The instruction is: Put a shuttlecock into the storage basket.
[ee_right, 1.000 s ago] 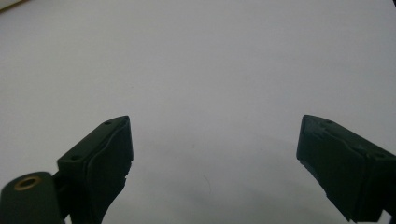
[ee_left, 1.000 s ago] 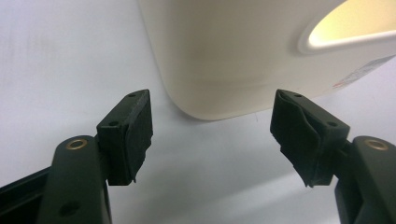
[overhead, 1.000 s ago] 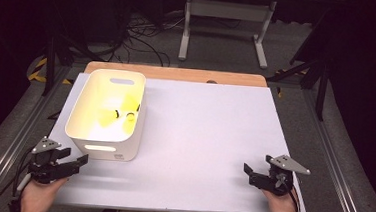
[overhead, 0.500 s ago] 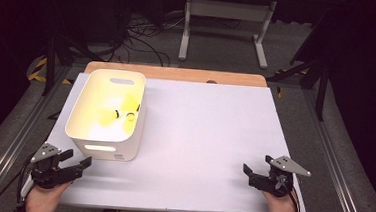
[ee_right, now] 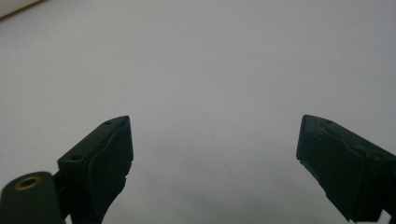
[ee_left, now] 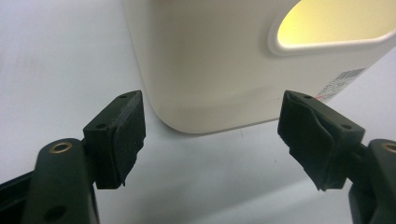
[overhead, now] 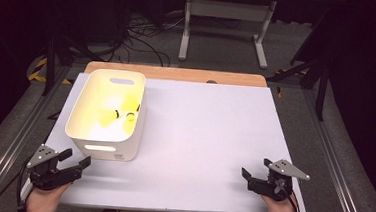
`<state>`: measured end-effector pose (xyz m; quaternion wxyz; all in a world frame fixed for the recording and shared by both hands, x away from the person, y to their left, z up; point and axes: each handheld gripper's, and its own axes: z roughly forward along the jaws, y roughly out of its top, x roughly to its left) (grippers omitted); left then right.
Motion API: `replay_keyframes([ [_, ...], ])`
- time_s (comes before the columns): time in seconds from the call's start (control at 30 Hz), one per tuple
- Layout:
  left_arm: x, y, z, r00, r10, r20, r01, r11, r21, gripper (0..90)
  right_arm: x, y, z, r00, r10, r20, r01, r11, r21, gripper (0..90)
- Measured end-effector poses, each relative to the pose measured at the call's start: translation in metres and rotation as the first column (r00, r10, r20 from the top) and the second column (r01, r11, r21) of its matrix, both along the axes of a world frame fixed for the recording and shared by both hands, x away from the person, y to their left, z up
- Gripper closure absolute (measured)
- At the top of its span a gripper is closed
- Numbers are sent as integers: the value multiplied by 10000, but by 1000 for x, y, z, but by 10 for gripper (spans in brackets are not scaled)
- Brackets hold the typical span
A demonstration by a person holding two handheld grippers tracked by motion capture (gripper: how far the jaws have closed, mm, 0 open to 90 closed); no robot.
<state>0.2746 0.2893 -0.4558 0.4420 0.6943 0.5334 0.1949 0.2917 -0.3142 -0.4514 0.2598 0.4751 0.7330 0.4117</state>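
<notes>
White bin (overhead: 104, 140) sits just beyond released left tongs (overhead: 74, 160); right tongs (overhead: 251, 174) released.

The counter (overhead: 199, 137) has a white top, and a strip of bare wood (overhead: 178, 74) runs along its far edge at 12 o'clock. A white bin (overhead: 105, 130) with handle slots stands directly on the top at about 9 o'clock, close to the left edge, its long side running from near to far. A barcode label (ee_left: 343, 79) sits on its near wall. From the middle round to 3 o'clock and 6 o'clock the top is plain white.
</notes>
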Motion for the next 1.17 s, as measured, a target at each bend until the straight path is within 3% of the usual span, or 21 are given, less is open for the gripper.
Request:
replay_keyframes([
  [0.43,0,0,-3,9999,-110,18,110,9999,-131,242,-16,-2,1,9998,174,-10,-174,9996,237,112],
  [1.17,3,0,-5,9998,-187,-100,186,9998,-85,245,-13,-1,-2,9994,316,-132,-314,9994,178,112],
])
